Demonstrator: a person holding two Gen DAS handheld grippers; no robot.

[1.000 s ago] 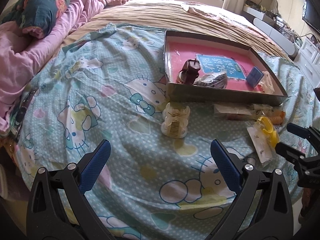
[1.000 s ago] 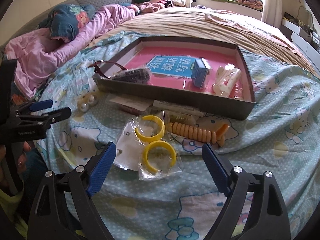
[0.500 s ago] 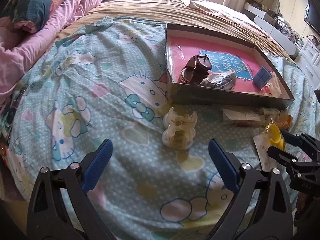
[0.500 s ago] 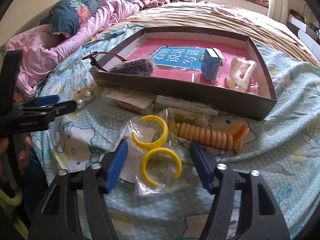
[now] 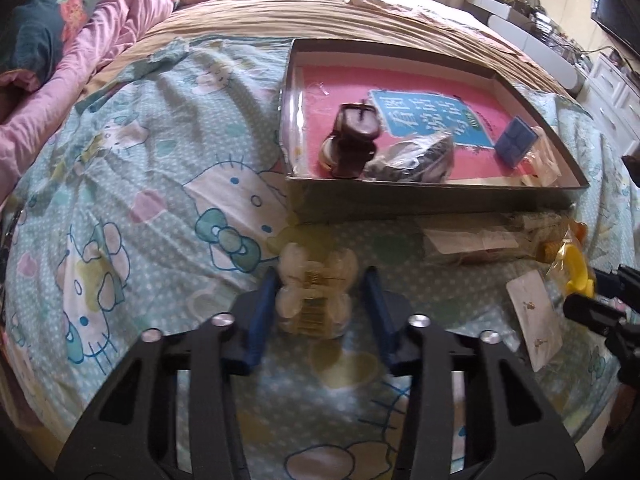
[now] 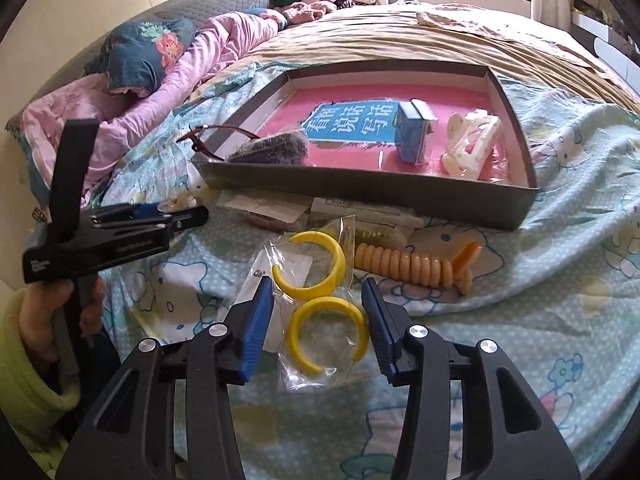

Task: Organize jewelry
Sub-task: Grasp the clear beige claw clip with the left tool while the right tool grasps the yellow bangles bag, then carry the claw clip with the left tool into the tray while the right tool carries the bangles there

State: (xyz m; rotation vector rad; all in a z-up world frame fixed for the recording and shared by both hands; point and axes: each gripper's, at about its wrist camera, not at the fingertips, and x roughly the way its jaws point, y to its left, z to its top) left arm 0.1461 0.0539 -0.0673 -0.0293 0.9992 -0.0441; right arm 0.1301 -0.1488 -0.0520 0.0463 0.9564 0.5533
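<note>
A grey tray with a pink floor (image 5: 432,200) (image 6: 360,196) lies on the bed and holds a brown watch (image 5: 354,136), a dark packet (image 5: 412,158), a blue box (image 6: 414,136) and a white hair claw (image 6: 472,144). My left gripper (image 5: 320,300) is partly closed around a cream pearl hair clip (image 5: 314,292); its pads stand just beside the clip, contact unclear. My right gripper (image 6: 318,316) is partly closed around a clear bag with two yellow hoop earrings (image 6: 324,292), with small gaps on both sides.
An orange ribbed hair clip (image 6: 420,268), paper-backed packets (image 6: 276,210) and an earring card (image 5: 534,312) lie in front of the tray. Pink bedding (image 6: 160,92) is piled at the left. The left gripper shows in the right wrist view (image 6: 120,232).
Both grippers have moved forward and down and narrowed: the left around the pearl clip, the right around the bag of yellow hoops.
</note>
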